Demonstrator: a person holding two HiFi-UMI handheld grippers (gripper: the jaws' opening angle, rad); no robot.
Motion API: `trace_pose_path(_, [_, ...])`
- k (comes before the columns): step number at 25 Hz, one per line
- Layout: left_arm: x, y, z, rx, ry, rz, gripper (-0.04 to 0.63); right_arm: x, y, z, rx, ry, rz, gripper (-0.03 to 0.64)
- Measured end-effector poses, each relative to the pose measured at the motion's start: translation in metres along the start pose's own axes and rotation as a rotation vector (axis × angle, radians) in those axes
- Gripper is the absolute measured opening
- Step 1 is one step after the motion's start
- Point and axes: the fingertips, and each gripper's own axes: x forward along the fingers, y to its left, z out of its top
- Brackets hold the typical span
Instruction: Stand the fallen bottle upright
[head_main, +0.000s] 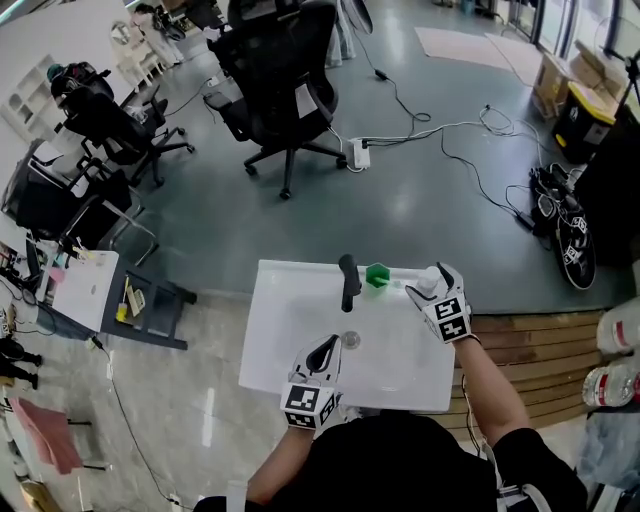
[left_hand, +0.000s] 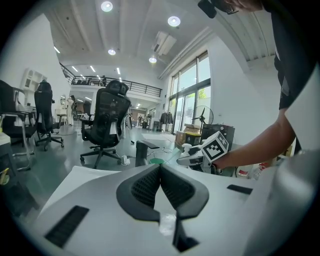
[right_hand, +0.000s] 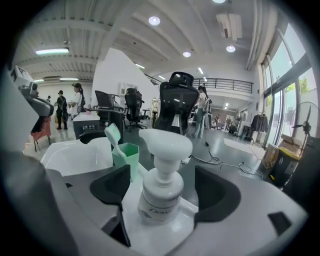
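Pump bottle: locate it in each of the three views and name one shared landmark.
Head view: pump bottle on the sink's far right corner.
Left gripper view: bottle small, just right of centre.
Right gripper view: bottle centre, upright between the right gripper's open jaws.
Shared landmark: green cup, left of the bottle everywhere.

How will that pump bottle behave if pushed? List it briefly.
Probably top-heavy: the bottle carries a wide pump head on a narrow neck, so a high push may tip it. Its smooth round body looks slippery and would likely roll if felled. It stands on the glossy sink ledge, so it could slide.
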Motion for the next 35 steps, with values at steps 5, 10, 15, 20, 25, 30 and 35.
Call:
trace_pose_path(5, [-0.007, 0.004, 0.014, 0.006, -0.029, 0.008, 0.017, -0.041, -0.001, 0.018, -0.004, -0.05, -0.01, 0.419])
trace_pose_path(10, [-0.007, 0.006, 0.024, 0.012, -0.056, 0.004, 0.017, -0.079, 0.013, 0.037, 0.014, -0.088, -0.02, 0.393])
trace_pose_path(15, [-0.005, -0.007, 0.036, 0.018, -0.076, -0.022, 0.017, -0.117, 0.022, 0.061, 0.114, -0.168, -0.024, 0.256])
trace_pose_path(20, [-0.007, -0.003, 0.047, 0.003, -0.104, -0.006, 0.017, -0.151, 0.017, 0.081, 0.158, -0.248, -0.111, 0.015])
trace_pose_path(25, [-0.011, -0.002, 0.056, 0.028, -0.111, -0.004, 0.017, -0.169, 0.02, 0.097, 0.071, -0.27, -0.164, 0.011])
trace_pose_path(30, [-0.01, -0.003, 0.063, 0.045, -0.131, -0.005, 0.017, -0.175, 0.021, 0.108, 0.045, -0.292, -0.189, 0.011])
trace_pose_path(35, [-0.008, -0.006, 0.068, 0.052, -0.135, -0.015, 0.017, -0.173, 0.029, 0.117, 0.051, -0.292, -0.157, 0.011])
